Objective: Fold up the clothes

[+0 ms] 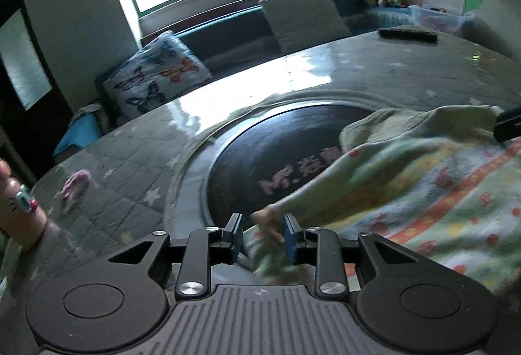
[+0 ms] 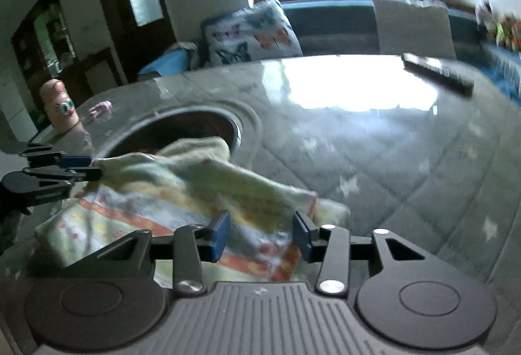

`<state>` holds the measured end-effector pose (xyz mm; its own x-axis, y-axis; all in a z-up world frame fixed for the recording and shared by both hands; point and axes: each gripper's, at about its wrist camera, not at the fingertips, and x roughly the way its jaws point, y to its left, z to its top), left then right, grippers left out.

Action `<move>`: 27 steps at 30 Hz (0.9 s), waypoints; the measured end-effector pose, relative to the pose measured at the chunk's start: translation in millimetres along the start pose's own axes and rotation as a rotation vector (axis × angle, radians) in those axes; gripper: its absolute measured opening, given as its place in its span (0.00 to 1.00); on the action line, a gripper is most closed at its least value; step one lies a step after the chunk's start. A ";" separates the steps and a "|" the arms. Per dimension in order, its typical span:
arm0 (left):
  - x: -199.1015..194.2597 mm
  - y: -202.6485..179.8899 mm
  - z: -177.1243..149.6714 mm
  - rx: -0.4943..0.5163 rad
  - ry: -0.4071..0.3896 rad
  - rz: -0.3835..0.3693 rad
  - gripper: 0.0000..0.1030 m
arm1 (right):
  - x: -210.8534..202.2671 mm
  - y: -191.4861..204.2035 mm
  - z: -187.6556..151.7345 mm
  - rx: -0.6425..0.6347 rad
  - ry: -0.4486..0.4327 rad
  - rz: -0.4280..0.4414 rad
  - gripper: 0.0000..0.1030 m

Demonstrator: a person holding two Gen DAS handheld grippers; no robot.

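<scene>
Our left tongs (image 1: 263, 233) stand parted around a corner of the patterned garment (image 1: 423, 185); our right tongs (image 2: 260, 234), also parted, straddle its opposite edge.

A small pale green garment (image 1: 423, 179) is lying loosely bunched on the desk (image 1: 374, 68), which is covered in grey quilted fabric with white stars under a glossy sheet. The garment is showing a white panel with orange bands and small red and yellow motifs. Its plain green upper part is humping up in soft folds and is overlapping the edge of a dark round inset (image 1: 276, 153) in the desk. One corner is trailing toward the near edge.
</scene>
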<state>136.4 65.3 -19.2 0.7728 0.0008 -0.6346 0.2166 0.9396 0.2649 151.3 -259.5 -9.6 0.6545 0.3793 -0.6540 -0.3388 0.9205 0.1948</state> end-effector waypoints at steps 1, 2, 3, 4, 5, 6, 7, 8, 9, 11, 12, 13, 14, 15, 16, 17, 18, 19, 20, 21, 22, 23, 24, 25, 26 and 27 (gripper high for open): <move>0.1 2.2 -1.0 -0.005 0.006 0.010 0.30 | 3.3 -1.7 -0.8 0.013 0.007 -0.011 0.26; -0.8 4.3 -1.8 -0.009 0.010 0.019 0.30 | 3.8 -2.4 0.2 0.021 0.006 -0.018 0.25; -2.5 5.7 -2.0 -0.010 0.010 0.029 0.30 | 2.4 -2.3 2.3 0.030 0.000 -0.015 0.25; -4.9 6.8 -1.2 -0.012 0.006 0.035 0.30 | 0.2 -1.0 4.4 0.031 -0.010 -0.008 0.24; -7.5 7.8 -0.1 -0.015 0.002 0.038 0.30 | -2.1 0.7 6.5 0.029 -0.023 0.001 0.23; -10.7 7.9 2.3 -0.024 -0.004 0.028 0.30 | -2.0 3.9 9.0 0.023 -0.028 0.012 0.23; -13.9 7.4 4.6 -0.032 -0.013 0.009 0.30 | -0.9 7.7 11.6 0.016 -0.031 0.025 0.23; -16.7 4.8 7.9 -0.035 -0.022 -0.012 0.30 | 0.1 11.6 14.3 0.008 -0.034 0.037 0.23; -18.9 0.8 11.8 -0.033 -0.032 -0.035 0.30 | 1.1 15.4 16.9 0.001 -0.037 0.049 0.22; -20.5 -10.4 19.6 -0.022 -0.045 -0.082 0.30 | 9.5 25.1 21.8 -0.015 -0.028 0.073 0.20; -20.6 -16.4 23.4 -0.016 -0.050 -0.104 0.30 | 14.6 30.1 23.8 -0.025 -0.022 0.083 0.19; -19.4 -22.2 26.5 -0.009 -0.052 -0.122 0.30 | 19.6 34.4 25.5 -0.033 -0.017 0.090 0.19; -17.5 -27.5 30.0 -0.004 -0.055 -0.137 0.30 | 24.3 38.5 27.2 -0.039 -0.011 0.097 0.19; -15.2 -32.7 33.7 -0.002 -0.056 -0.154 0.30 | 28.8 41.8 28.8 -0.044 -0.006 0.101 0.19; -12.4 -37.2 37.0 -0.003 -0.055 -0.175 0.30 | 33.0 44.8 30.3 -0.049 -0.002 0.105 0.19; -8.4 -42.1 40.5 -0.003 -0.050 -0.195 0.30 | 37.0 47.7 31.5 -0.055 0.000 0.107 0.19; -3.0 -47.1 43.2 -0.001 -0.043 -0.207 0.30 | 40.7 50.5 32.5 -0.062 0.002 0.109 0.19; 2.8 -51.3 45.6 0.002 -0.034 -0.213 0.30 | 44.4 52.1 32.9 -0.067 0.006 0.107 0.19; 8.2 -53.6 47.1 0.000 -0.025 -0.217 0.30 | 48.0 53.3 33.1 -0.072 0.010 0.105 0.19; 14.6 -56.1 49.2 -0.006 -0.013 -0.219 0.30 | 51.5 54.4 33.3 -0.077 0.014 0.102 0.19; 20.1 -57.4 50.7 -0.012 -0.004 -0.216 0.30 | 54.6 54.9 32.9 -0.078 0.017 0.101 0.19; 26.1 -58.0 51.6 -0.022 0.008 -0.212 0.30 | 57.5 55.1 32.4 -0.077 0.019 0.101 0.18; 30.3 -56.8 51.5 -0.036 0.016 -0.212 0.30 | 60.4 55.3 31.8 -0.077 0.021 0.101 0.18; 34.5 -55.7 51.3 -0.050 0.024 -0.211 0.30 | 61.7 55.9 31.9 -0.078 0.020 0.102 0.18; 38.0 -54.3 51.0 -0.063 0.031 -0.211 0.30 | 61.7 56.3 31.8 -0.081 0.019 0.103 0.18; 38.4 -52.1 49.8 -0.075 0.032 -0.216 0.30 | 61.4 56.6 31.7 -0.085 0.019 0.103 0.18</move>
<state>184.6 -0.6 -21.3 0.6935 -0.1936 -0.6940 0.3294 0.9419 0.0664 193.7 -181.2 -15.6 0.6009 0.4689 -0.6474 -0.4600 0.8652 0.1998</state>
